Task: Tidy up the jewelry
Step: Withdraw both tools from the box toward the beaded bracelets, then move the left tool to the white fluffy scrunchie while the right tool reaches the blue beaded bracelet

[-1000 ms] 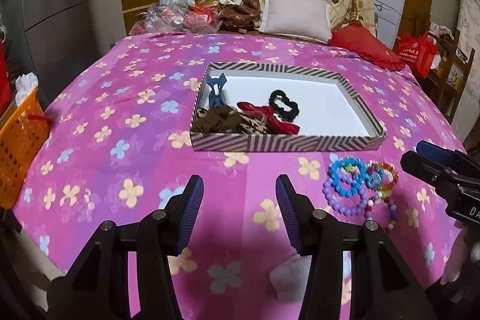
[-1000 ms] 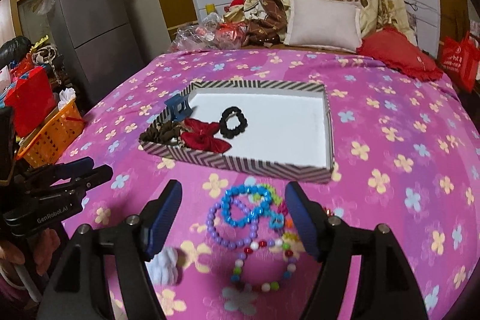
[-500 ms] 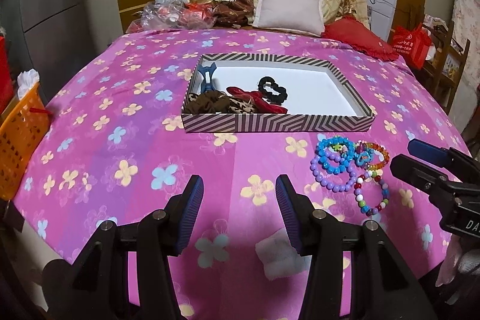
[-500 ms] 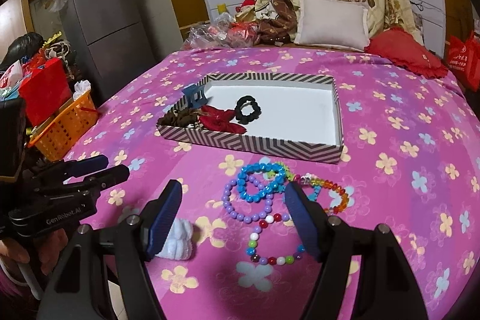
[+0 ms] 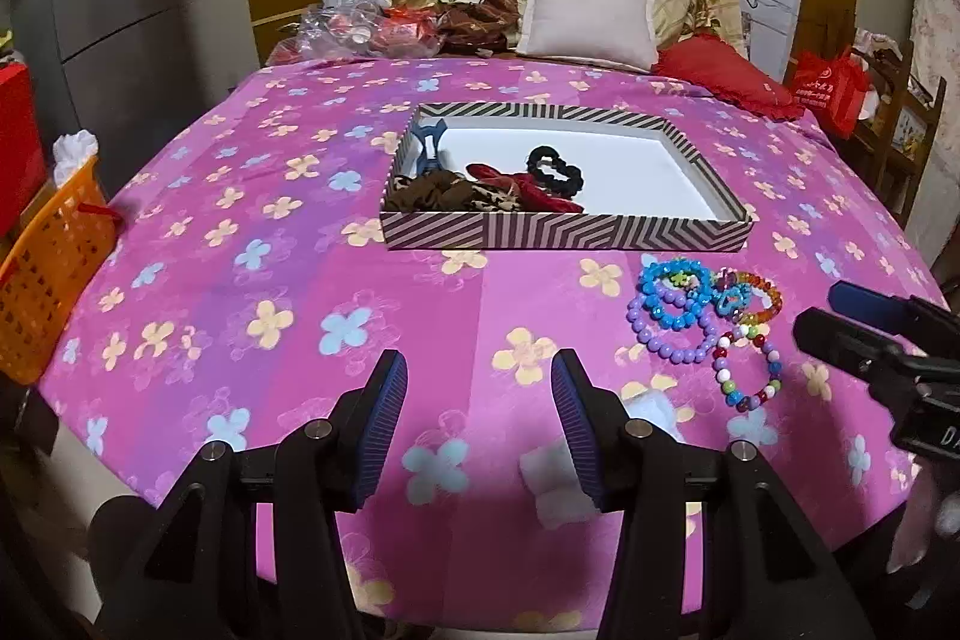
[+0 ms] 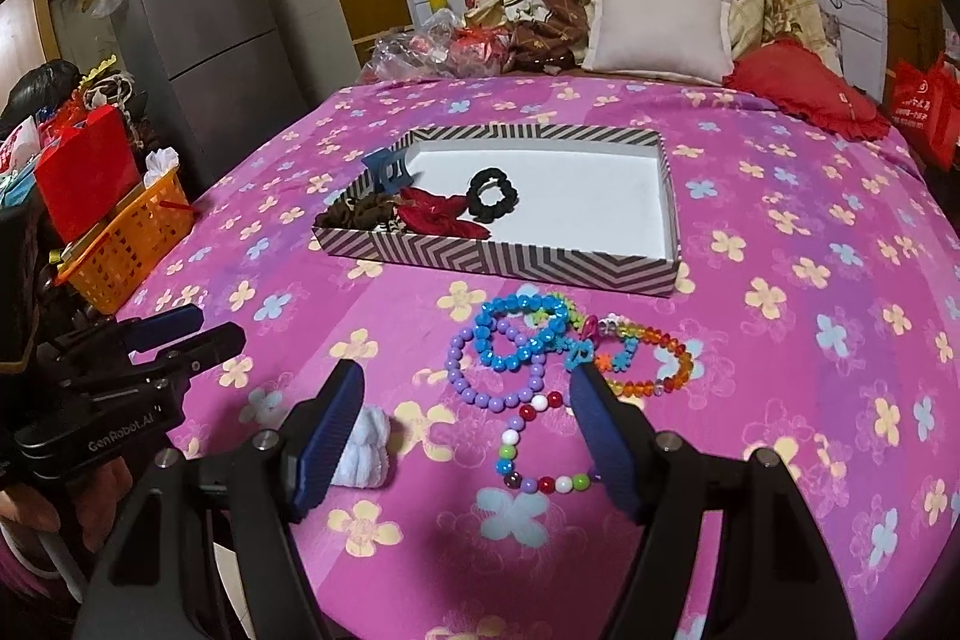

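Right wrist view: bracelets [image 6: 540,352] lie in a loose overlapping pile on the bed [image 6: 810,250], just in front of the tray [image 6: 510,259] and apart from it.
Bracelets, look: blue, purple, rainbow and mixed-bead loops, tangled where they cross; I'd say lifting one may drag a neighbour.
Why there: they look like the items left to sort, since hair ties and a clip already sit in the tray's left end and the white floor to the right is bare.
Right claw [image 6: 465,436]: your jaws stand wide with nothing between the pads, angled down over the near beads, which suits a pick from above.
Left claw [image 5: 474,430]: also spread wide and holding nothing, over bare bedspread left of the pile.
White cloth [image 6: 366,448]: lies beside your right claw's left finger, clear of the beads.
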